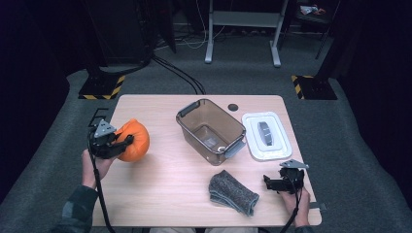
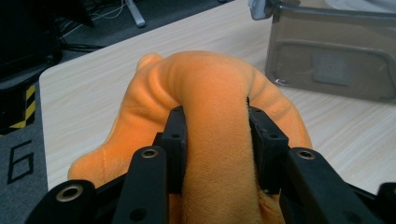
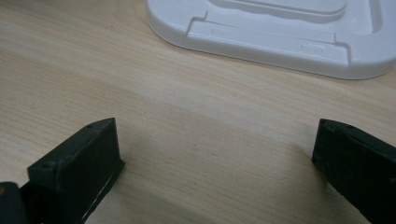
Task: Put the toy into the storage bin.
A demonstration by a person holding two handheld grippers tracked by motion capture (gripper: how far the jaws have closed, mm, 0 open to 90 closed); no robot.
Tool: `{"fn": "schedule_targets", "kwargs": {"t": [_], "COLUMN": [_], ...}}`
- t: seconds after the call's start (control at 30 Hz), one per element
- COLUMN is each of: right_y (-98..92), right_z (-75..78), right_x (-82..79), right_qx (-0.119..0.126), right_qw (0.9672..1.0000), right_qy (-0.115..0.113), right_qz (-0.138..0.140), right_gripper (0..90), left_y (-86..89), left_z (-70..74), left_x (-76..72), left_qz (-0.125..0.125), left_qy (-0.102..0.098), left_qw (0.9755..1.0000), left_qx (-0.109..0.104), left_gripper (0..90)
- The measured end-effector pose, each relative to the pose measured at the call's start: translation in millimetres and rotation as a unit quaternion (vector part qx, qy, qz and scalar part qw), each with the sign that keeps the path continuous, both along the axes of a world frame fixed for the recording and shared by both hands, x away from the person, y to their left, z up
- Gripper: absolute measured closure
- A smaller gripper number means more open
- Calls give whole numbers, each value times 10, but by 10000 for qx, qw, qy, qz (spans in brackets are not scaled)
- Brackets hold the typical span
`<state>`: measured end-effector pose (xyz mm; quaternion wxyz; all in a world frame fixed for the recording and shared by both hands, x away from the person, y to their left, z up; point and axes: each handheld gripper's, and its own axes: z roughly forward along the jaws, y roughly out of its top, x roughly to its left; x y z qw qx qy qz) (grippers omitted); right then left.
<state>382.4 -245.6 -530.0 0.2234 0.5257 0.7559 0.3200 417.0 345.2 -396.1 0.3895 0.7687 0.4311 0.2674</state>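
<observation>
1. An orange plush toy (image 2: pixel 210 116) is clamped between the jaws of the left gripper (image 1: pixel 125 141); in the left gripper view a thick fold of its fabric is squeezed between the two black pads (image 2: pixel 175 144), and the rest of the toy bulges out beyond and to both sides of them.
2. In the high view the plush toy (image 1: pixel 136 138) is seen just ahead of the left gripper's jaws, over the left part of the wooden table (image 1: pixel 160 189), with its shadow cast on the wood below it.
3. Beyond the clamped toy, past the jaw tips and to their right in the left gripper view, a clear brown plastic bin (image 2: pixel 327 56) is seen standing on the table, well apart from the toy.
4. The right gripper (image 1: pixel 268 183) is held near the table's right front corner with its jaws spread wide and nothing between them; bare wood is seen between the pads (image 3: pixel 88 154).
5. Ahead of the right jaws a white lid (image 3: pixel 289 32) is seen lying flat, apart from the tips.
6. A folded grey cloth (image 1: pixel 232 193) is seen lying just in front of the right gripper's jaw tips in the high view, not touched by them.
</observation>
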Motion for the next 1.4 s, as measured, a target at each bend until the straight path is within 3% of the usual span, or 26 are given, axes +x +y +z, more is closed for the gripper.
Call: {"fn": "schedule_targets", "kwargs": {"t": [0.5, 1.07, 1.4], "right_y": [0, 2, 3], "right_z": [0, -1, -1], "right_x": [0, -1, -3], "right_qx": [-3, 1, -5], "right_qw": [10000, 10000, 10000], "right_qy": [0, -4, -13], "right_qz": [3, -10, -11], "right_gripper": [2, 2, 3], "left_y": [-137, -426, -595], "left_z": [238, 535, 648], "left_x": [225, 414, 501], "left_qz": [-41, -225, -318], "left_qy": [-82, -225, -310], "left_qw": [9999, 9992, 9989], "left_qx": [84, 232, 153], "left_gripper": [636, 635, 633]}}
